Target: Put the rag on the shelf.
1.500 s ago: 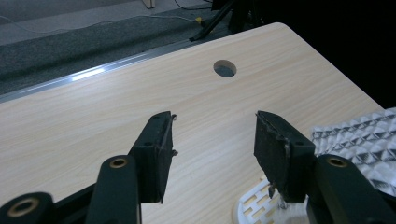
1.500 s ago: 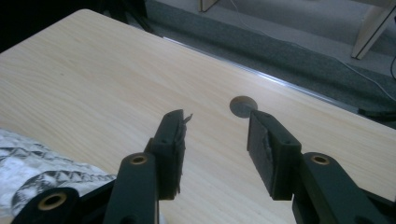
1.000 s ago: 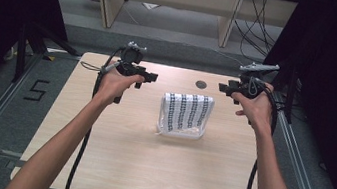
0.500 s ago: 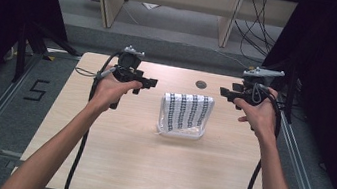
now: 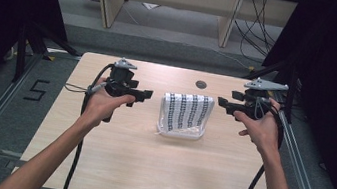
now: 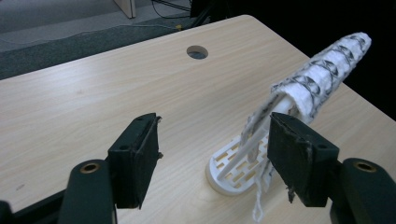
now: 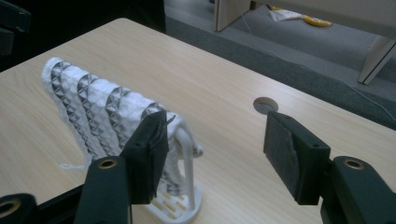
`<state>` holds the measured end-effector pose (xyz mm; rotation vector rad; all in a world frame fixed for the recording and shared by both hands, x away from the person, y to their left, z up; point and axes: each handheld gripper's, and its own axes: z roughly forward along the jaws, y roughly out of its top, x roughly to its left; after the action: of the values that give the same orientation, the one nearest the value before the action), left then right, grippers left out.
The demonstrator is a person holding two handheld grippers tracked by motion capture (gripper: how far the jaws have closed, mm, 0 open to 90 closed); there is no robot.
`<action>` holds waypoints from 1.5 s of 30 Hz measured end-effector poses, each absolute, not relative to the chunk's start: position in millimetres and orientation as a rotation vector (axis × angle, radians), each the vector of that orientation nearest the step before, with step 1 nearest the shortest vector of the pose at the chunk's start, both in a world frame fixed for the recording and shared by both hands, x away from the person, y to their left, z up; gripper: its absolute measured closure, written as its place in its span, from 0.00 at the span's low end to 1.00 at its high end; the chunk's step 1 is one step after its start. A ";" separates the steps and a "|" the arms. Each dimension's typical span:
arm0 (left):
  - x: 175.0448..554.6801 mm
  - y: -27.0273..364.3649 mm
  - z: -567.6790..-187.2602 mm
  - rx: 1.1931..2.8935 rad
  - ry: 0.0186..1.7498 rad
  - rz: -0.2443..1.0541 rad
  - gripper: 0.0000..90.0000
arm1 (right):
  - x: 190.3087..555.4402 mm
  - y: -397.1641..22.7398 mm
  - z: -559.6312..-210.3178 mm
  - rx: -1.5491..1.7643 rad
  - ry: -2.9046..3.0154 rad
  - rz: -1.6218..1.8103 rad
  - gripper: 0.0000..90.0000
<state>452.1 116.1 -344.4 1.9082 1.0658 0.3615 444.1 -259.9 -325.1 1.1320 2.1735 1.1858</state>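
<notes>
Left gripper (image 5: pixel 142 94) is held above the desk (image 5: pixel 145 172), jaws spread, nothing grasped. Right gripper (image 5: pixel 223 102) is likewise released and held off the desk. A patterned black-and-white cloth (image 5: pixel 186 112) is draped over a white slotted rack (image 6: pixel 233 168), standing between the two grippers. Seen along the left gripper, the rack sits just past its right jaw; along the right gripper, past its left jaw. A cable hole (image 5: pixel 201 85) lies beyond the rack.
</notes>
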 end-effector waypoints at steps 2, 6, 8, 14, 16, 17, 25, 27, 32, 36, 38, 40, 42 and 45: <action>447.6 116.2 -347.1 1.911 1.057 0.360 0.37 | 441.0 -259.9 -327.0 1.109 2.175 1.189 0.45; 437.6 117.9 -353.1 1.920 1.034 0.350 0.37 | 432.0 -259.5 -331.9 1.098 2.181 1.202 0.45; 432.1 119.3 -356.9 1.920 1.031 0.342 0.37 | 429.7 -260.6 -332.3 1.097 2.190 1.197 0.45; 415.8 125.3 -368.7 1.902 1.019 0.314 0.37 | 413.0 -265.2 -340.7 1.067 2.195 1.208 0.45; 412.7 128.5 -371.1 1.908 1.013 0.313 0.37 | 408.4 -265.4 -344.4 1.076 2.187 1.231 0.45; 411.4 129.3 -372.0 1.906 1.013 0.318 0.37 | 406.6 -266.0 -345.7 1.075 2.189 1.230 0.45; 399.1 137.6 -385.4 1.926 0.999 0.303 0.36 | 395.2 -264.9 -357.3 1.075 2.211 1.244 0.44; 395.4 137.4 -389.1 1.899 1.009 0.297 0.36 | 393.0 -263.8 -359.9 1.063 2.210 1.250 0.44; 388.1 141.3 -394.9 1.907 0.997 0.291 0.33 | 386.7 -260.0 -364.4 1.064 2.208 1.278 0.41; 380.1 146.5 -401.9 1.934 0.964 0.281 0.31 | 378.8 -257.2 -369.6 1.042 2.206 1.286 0.34; 377.4 148.9 -404.7 1.934 0.952 0.271 0.30 | 374.2 -254.7 -372.3 1.054 2.206 1.290 0.31; 375.7 149.8 -406.2 1.934 0.951 0.272 0.30 | 373.8 -254.7 -373.3 1.038 2.210 1.291 0.31; 370.1 152.0 -409.3 1.937 0.949 0.284 0.29 | 367.3 -251.6 -377.2 1.048 2.216 1.301 0.31; 366.3 152.6 -411.3 1.928 0.951 0.297 0.29 | 364.3 -249.9 -379.3 1.047 2.213 1.304 0.31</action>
<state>366.3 152.6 -411.3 1.9282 0.9506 0.2973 364.3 -249.9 -379.3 1.0467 2.2132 1.3044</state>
